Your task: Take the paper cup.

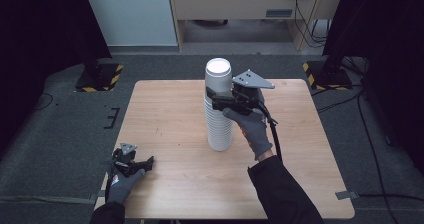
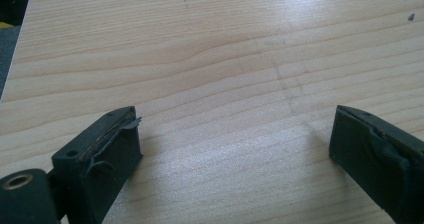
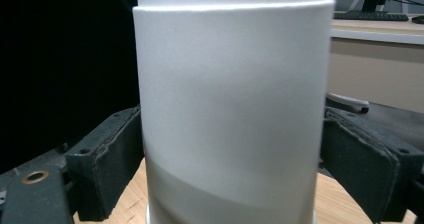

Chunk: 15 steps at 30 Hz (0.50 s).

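Stack of white cups [image 1: 219,109] stands upright near the centre of the tabletop [image 1: 170,114]. Right claw [image 1: 216,100] grips the top cup [image 3: 230,109] from the 3 o'clock side, both pads against its wall; cup rim is cut off. Left claw [image 1: 148,162] rests at 8 o'clock, spread wide with nothing between its pads.
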Available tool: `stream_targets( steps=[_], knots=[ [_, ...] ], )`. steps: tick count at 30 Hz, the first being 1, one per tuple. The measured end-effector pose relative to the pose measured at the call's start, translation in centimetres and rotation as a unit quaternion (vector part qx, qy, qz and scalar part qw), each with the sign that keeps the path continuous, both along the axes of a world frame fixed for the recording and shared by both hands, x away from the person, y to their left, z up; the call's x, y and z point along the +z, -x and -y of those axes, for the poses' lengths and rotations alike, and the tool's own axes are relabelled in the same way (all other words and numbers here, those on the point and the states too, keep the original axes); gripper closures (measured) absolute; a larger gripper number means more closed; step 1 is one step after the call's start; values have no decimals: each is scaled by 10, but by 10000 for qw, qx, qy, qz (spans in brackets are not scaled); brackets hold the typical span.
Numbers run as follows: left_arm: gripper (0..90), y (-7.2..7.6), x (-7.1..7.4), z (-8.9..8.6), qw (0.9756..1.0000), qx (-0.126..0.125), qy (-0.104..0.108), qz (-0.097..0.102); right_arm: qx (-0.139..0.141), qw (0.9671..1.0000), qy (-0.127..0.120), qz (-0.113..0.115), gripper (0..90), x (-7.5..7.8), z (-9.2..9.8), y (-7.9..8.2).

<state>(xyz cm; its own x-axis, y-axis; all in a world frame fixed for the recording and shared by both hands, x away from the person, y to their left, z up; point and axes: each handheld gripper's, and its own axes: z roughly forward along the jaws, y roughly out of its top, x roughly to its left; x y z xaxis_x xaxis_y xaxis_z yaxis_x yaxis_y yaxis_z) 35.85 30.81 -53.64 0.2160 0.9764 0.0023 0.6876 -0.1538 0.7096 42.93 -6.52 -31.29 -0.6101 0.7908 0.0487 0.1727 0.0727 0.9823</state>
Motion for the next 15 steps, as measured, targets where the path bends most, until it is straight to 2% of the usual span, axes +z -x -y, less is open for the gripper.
stream_targets(
  steps=[15],
  knots=[
    [52,0,0,0,10000,-4,-1,-2,-57,10000,50,-60,142,-3,-7,-7]
  ],
)
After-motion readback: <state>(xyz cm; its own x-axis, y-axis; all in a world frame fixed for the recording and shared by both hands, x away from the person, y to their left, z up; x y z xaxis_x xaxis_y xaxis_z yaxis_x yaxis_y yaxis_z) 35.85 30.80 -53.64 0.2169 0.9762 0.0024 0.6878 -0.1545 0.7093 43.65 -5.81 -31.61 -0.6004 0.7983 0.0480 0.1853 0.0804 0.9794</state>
